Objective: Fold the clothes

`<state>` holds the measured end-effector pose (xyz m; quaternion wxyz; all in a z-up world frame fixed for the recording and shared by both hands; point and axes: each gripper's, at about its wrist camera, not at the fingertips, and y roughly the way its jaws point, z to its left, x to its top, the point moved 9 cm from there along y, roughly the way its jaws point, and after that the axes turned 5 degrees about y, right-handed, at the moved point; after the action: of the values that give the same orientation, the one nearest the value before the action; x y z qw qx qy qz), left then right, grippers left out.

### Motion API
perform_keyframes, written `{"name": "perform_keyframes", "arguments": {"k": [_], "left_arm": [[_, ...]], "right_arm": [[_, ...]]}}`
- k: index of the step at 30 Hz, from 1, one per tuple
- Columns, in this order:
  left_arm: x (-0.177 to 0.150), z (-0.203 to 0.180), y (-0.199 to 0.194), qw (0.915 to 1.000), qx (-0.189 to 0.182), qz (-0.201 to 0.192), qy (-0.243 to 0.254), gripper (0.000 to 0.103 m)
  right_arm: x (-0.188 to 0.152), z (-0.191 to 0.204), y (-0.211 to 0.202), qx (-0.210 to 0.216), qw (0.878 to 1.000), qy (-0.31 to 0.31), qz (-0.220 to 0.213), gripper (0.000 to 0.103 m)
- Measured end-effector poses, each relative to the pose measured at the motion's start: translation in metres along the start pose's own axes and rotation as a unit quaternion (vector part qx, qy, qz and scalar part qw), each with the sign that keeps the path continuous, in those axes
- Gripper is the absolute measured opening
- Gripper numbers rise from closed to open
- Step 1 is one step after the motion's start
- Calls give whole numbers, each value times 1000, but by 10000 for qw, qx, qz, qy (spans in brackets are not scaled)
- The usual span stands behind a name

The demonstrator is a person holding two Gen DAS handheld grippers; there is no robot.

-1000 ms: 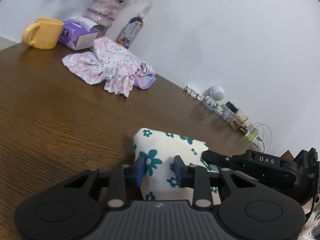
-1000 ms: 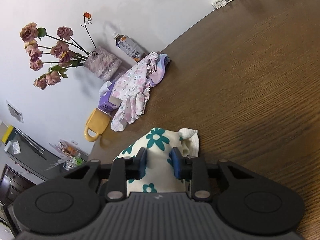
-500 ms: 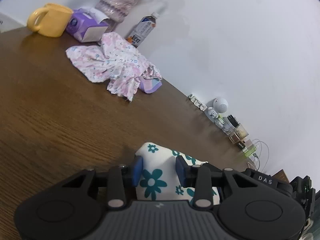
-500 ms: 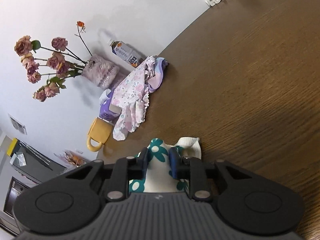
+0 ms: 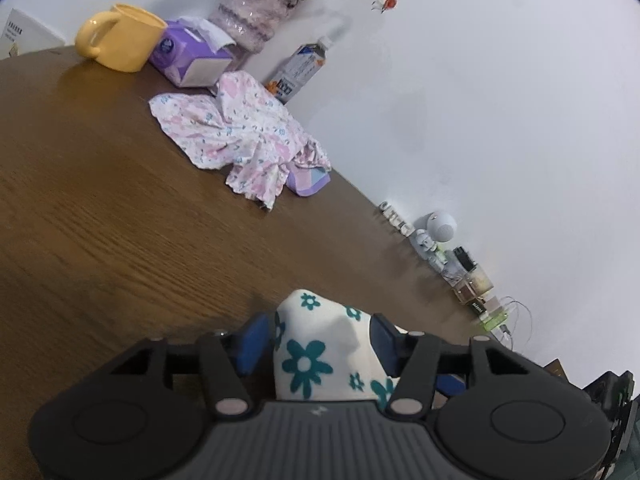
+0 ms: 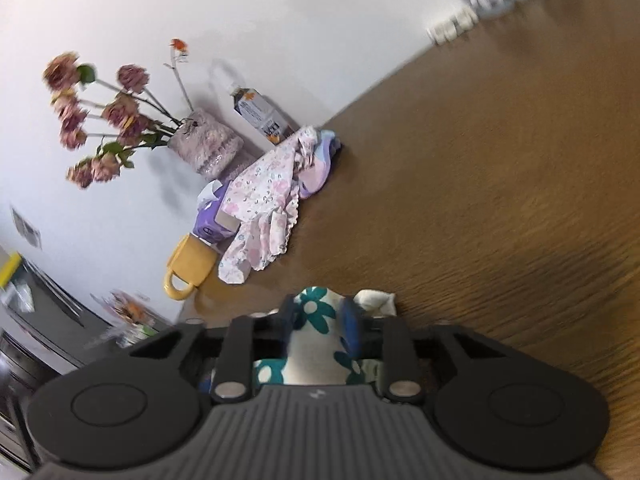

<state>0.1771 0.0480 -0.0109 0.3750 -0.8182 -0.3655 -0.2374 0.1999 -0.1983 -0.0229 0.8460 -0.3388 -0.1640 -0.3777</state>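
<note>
From the left wrist camera, I look along my left tool down onto a brown wooden worktop. A cream cloth with teal flowers lies bunched on the wood right under the camera, rising between the two blue pads. The jaws are opening; the left pad still sits against the fabric edge while the right pad looks just clear of it, so I read the hold as let go. Farther back, well apart from me, a crumpled pink floral garment lies near the wall, partly draped over a small purple pouch. Behind it stand a yellow mug, a purple tissue box, a glittery vase and a drink bottle. From the right wrist camera, which is blurred, my right tool also has the teal-flowered cloth between its pads, and its jaws are opening too; both pads seem to touch the fabric, though the blur keeps me from being sure. The pink garment, mug and vase of dried roses sit beyond along the wall.
</note>
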Motion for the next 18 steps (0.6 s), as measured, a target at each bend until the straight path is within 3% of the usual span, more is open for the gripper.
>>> {"name": "perform_keyframes", "arguments": {"k": [4, 7, 10, 13, 15, 18], "left_arm": [[-13, 2, -5, 9994, -153, 203, -239, 53], [-20, -2, -3, 9996, -156, 194, -166, 37], [-24, -6, -1, 9997, -151, 172, -100, 37], [-25, -5, -2, 9995, -176, 176, -200, 43], [-27, -4, -4, 9993, -181, 207, -257, 49], [-33, -1, -10, 9990, -143, 292, -308, 52]], "right_arm": [[-9, 6, -14, -5, 9995, -299, 48, 42], [-17, 2, -9, -81, 9996, -171, 229, 41], [-25, -3, -3, -41, 9994, 68, 344, 28], [-27, -4, -5, 63, 9993, 183, 318, 27], [-26, -7, -6, 131, 9987, 349, 347, 32], [-28, -8, -15, 32, 9988, 360, 334, 47]]}}
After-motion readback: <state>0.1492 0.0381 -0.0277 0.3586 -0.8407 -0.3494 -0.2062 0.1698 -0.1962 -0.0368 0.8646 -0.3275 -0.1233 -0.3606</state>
